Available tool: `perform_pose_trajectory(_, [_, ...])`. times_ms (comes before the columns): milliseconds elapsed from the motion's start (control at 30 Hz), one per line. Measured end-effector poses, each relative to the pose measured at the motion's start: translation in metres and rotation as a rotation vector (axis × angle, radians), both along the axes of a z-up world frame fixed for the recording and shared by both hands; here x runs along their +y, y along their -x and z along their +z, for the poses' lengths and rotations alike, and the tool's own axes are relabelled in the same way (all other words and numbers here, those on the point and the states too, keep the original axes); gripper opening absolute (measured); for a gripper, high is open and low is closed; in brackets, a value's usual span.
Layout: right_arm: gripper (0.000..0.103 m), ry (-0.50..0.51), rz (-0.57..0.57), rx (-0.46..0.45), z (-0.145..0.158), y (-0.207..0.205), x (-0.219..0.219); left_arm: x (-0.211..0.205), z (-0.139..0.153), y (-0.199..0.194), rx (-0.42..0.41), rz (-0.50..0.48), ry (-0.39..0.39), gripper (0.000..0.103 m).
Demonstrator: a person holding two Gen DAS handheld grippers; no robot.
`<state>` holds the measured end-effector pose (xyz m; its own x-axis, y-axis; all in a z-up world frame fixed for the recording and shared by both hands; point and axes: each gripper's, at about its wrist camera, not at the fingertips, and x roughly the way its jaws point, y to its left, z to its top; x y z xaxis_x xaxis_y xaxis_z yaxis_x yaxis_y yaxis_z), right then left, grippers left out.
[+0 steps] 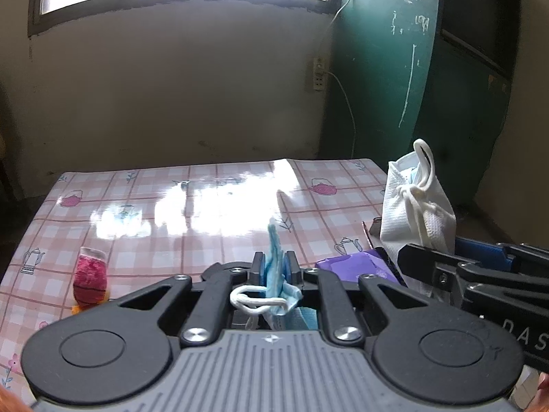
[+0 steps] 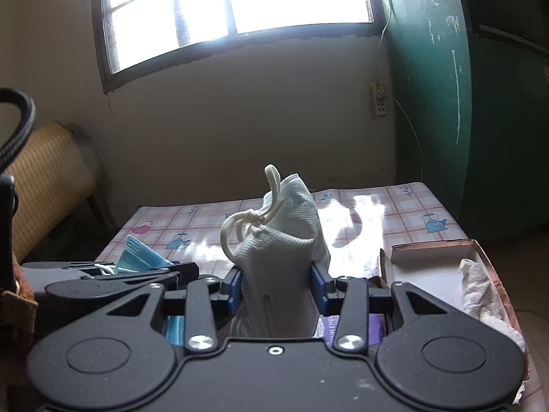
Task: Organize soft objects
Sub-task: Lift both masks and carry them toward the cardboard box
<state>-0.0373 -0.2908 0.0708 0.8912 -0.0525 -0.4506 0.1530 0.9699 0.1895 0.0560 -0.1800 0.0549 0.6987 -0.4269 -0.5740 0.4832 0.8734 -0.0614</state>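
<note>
Two face masks are held above a table (image 1: pixel 144 206) covered in a pink checked cloth printed with teapots. A crumpled blue mask (image 1: pixel 276 267) is pinched flat between the pads of the left gripper (image 1: pixel 275 269), whose jaws are drawn almost fully together on it; its long axis runs upward out of the grip, a narrow blue tip pointing up and slightly away, while its white ear loop (image 1: pixel 252 300) trails back over the gripper body. A folded white mask (image 2: pixel 284 250) is clamped in the right gripper (image 2: pixel 278 283), the jaws set partway apart by its bulk, blue pads pressed against both sides. This mask stands upright, its long axis near vertical, the folded top leaning a little to the right and its knotted white loops (image 2: pixel 247 226) curling out to the left. Both grippers are held side by side, close together, over the near edge of the table. An open cardboard box (image 2: pixel 432 250) with a coppery rim is seen just right of the right gripper, with a crumpled white cloth (image 2: pixel 478 285) lying inside it. A purple packet (image 1: pixel 353 267) is seen below, between the grippers. A small pink and orange soft toy (image 1: pixel 90 279) lies on the cloth to the left, well apart from both masks.
</note>
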Motion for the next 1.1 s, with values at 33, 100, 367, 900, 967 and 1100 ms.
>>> perform_pose_trajectory(33, [0.049, 0.000, -0.004, 0.000, 0.000, 0.000, -0.002, -0.003, 0.000, 0.000, 0.001, -0.005, 0.000, 0.014])
perform_pose_trajectory(100, [0.049, 0.003, -0.012, 0.002, 0.000, 0.001, -0.006, -0.007, 0.000, 0.000, 0.000, -0.016, -0.001, 0.014])
perform_pose_trajectory(367, [0.049, 0.003, -0.048, 0.007, -0.003, 0.008, -0.025, -0.028, -0.002, 0.003, 0.001, -0.058, -0.003, 0.014])
perform_pose_trajectory(900, [0.049, -0.001, -0.108, 0.014, -0.007, 0.016, -0.058, -0.063, -0.006, 0.010, 0.007, -0.136, -0.009, 0.014])
perform_pose_trajectory(967, [0.049, -0.002, -0.114, 0.016, -0.007, 0.018, -0.062, -0.068, -0.006, 0.011, 0.005, -0.144, -0.011, 0.014])
perform_pose_trajectory(1100, [0.049, -0.003, -0.128, 0.018, -0.007, 0.022, -0.071, -0.078, -0.007, 0.015, 0.008, -0.162, -0.010, 0.014])
